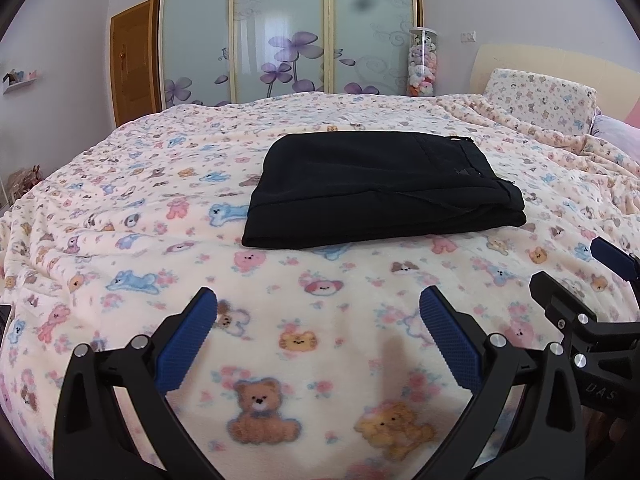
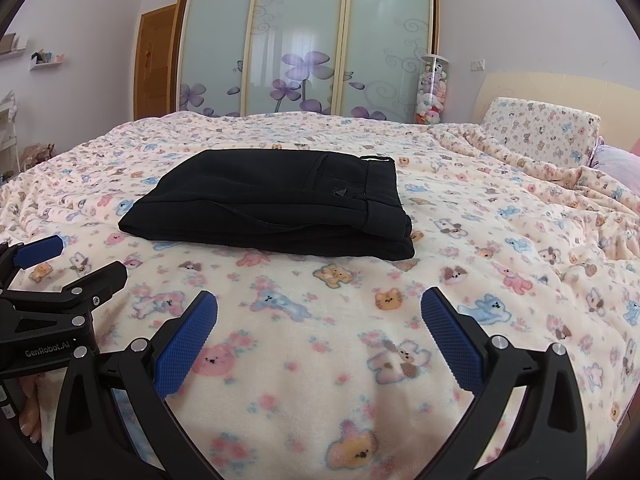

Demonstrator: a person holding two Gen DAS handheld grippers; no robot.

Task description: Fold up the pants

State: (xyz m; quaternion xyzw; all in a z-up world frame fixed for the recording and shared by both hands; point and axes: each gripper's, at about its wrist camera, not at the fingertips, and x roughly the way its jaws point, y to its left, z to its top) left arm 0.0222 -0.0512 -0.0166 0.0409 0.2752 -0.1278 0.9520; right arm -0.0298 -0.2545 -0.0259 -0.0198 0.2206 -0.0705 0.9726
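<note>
Black pants (image 1: 376, 192) (image 2: 276, 204) lie folded into a flat rectangular stack on the bed, waistband to the right. My left gripper (image 1: 318, 320) hovers open over the blanket, well short of the pants, nothing between its blue pads (image 1: 188, 344). My right gripper (image 2: 319, 320) is open too, also in front of the pants and holding nothing. Each wrist view catches the other gripper at its side edge: the right gripper (image 1: 580, 276) at the right of the left wrist view, the left gripper (image 2: 80, 264) at the left of the right wrist view.
The bed is covered by a cream blanket (image 1: 120, 208) printed with animals. A matching pillow (image 2: 540, 132) and headboard (image 2: 560, 88) are at the far right. Sliding wardrobe doors (image 1: 280, 32), a wooden door (image 1: 130, 60) and a clear tube of plush toys (image 1: 422, 64) stand behind the bed.
</note>
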